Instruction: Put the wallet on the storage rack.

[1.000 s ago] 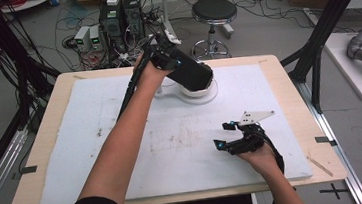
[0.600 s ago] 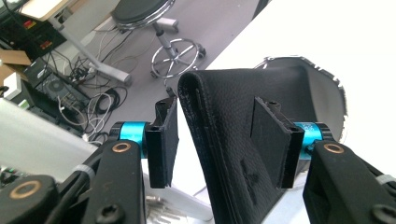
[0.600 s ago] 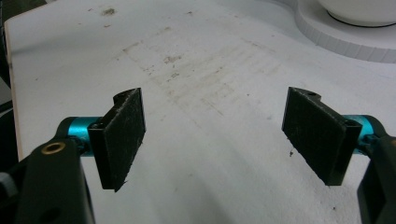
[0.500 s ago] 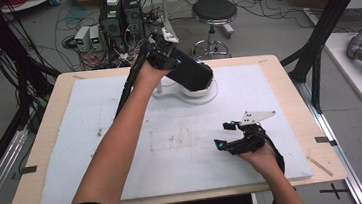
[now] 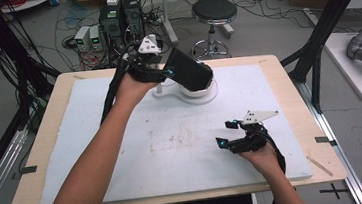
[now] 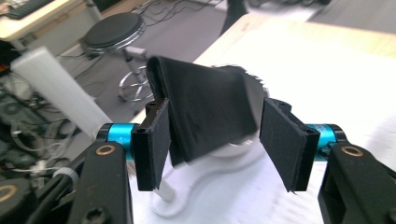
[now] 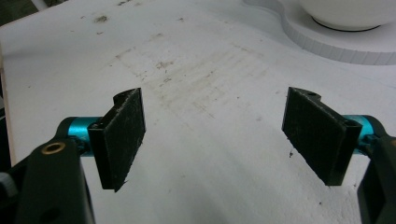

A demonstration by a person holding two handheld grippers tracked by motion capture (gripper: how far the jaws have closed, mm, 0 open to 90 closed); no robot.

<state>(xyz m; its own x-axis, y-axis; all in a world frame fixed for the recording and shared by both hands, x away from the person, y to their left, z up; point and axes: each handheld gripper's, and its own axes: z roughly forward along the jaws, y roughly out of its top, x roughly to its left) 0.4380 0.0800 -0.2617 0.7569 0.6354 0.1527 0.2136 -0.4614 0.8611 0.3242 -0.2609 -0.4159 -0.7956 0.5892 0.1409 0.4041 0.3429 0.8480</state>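
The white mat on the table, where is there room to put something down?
The white mat is bare along its left side beside the person's left forearm, and in the middle ahead of the right gripper. It is crowded at the far middle, where the black cloth lies over the white stand by the left gripper.

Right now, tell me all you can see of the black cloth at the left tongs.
The black cloth looks like soft, matte fabric, folded into a thick pad with layered edges at one end. It lies tilted over a white bowl on a white stand. It sits between the left tongs' pads, which have just been opening; one pad seems to touch it.
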